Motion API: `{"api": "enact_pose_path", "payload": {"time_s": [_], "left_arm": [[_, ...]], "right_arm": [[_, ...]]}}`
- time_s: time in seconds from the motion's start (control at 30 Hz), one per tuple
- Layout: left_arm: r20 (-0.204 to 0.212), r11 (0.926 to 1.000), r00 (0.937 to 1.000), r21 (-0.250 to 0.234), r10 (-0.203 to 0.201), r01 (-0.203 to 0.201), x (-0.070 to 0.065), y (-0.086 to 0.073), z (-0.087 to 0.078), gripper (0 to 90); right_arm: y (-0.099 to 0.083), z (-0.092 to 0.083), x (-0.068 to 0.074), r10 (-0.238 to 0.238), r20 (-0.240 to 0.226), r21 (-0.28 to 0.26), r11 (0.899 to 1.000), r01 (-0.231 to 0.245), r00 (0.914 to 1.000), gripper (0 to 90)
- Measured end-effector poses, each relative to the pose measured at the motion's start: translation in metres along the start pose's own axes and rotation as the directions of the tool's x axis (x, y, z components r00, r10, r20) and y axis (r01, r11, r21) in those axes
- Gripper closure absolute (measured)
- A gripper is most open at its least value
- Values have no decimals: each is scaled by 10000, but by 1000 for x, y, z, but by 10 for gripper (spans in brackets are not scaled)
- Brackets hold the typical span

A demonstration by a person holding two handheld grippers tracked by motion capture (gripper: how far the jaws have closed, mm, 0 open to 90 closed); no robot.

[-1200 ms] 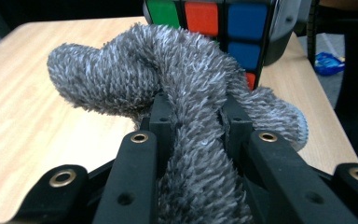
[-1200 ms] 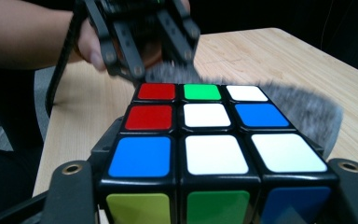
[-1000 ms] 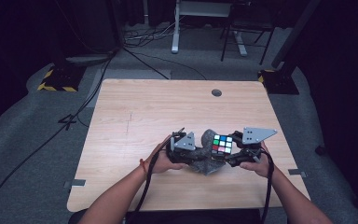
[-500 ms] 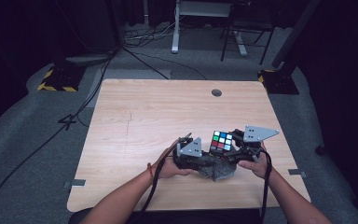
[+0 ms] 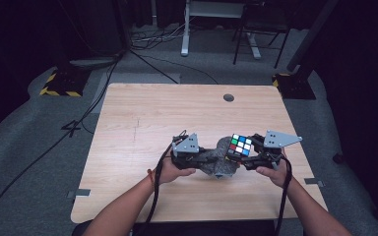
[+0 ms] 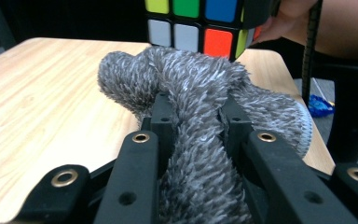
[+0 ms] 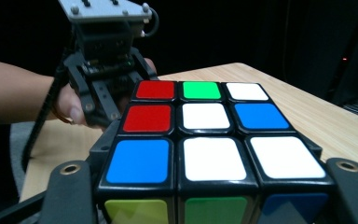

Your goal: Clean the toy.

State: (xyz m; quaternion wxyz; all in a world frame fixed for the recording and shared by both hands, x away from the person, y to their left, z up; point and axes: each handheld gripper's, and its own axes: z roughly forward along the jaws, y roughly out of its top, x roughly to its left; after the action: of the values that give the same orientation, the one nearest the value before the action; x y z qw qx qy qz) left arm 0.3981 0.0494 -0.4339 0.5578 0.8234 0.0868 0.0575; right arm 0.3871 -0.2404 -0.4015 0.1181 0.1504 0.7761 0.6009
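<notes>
A scrambled puzzle cube (image 5: 239, 146) is held just above the wooden table (image 5: 177, 113) at the front right. My right gripper (image 5: 246, 156) is shut on it, one jaw on each side of the cube (image 7: 205, 135). My left gripper (image 5: 207, 158) is shut on a grey fuzzy cloth (image 5: 220, 162), which bunches between the two grippers and reaches the cube's underside. In the left gripper view the cloth (image 6: 191, 93) fills the space between the jaws of my left gripper (image 6: 196, 112), and the cube (image 6: 193, 23) sits just past it. The right gripper view has my left gripper's body (image 7: 102, 60) behind the cube.
A round cable hole (image 5: 228, 97) sits near the table's far edge. Beyond the table are cables on the grey floor (image 5: 142, 54), a desk leg (image 5: 184, 29) and hazard-striped stand bases (image 5: 59, 83). The table's front edge (image 5: 177, 219) is close to the forearms.
The left gripper and cloth slid right toward the cube, then drew back to the left. The right gripper and the cube stayed nearly in place.
</notes>
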Motion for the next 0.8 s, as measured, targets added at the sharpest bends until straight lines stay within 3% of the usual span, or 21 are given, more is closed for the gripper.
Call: {"api": "enact_pose_path", "payload": {"time_s": [0.1,0.2,0.3,0.43,0.47,0.6,0.63,0.8], "left_arm": [[-129,9992,9994,-206,-336,333,7,-2,-4,734],[-224,9996,9993,24,-297,297,7,-4,-2,734],[19,9994,9998,305,-175,174,2,-5,8,734],[775,9971,9969,728,156,-212,-15,-5,32,733],[775,9971,9969,728,156,-212,-15,-5,32,733],[941,9993,9955,347,80,-113,-17,-3,31,733],[859,9999,9962,32,-105,103,-14,-1,25,733],[658,9999,9978,-57,-88,92,-11,-1,19,734]], "right_arm": [[1,-2,0,-66,133,-61,10000,67,9999,336],[3,-2,1,-105,158,-228,9997,109,9998,336],[4,-1,3,-157,67,-354,9992,160,9999,336],[5,4,8,-233,-186,-369,9991,226,9996,335],[5,4,8,-233,-186,-369,9991,226,9996,335],[2,6,8,-170,-275,-290,9994,162,9995,335],[0,7,7,-66,-363,-255,9997,57,9993,335],[-1,9,7,-63,-330,-356,9994,51,9994,335]]}}
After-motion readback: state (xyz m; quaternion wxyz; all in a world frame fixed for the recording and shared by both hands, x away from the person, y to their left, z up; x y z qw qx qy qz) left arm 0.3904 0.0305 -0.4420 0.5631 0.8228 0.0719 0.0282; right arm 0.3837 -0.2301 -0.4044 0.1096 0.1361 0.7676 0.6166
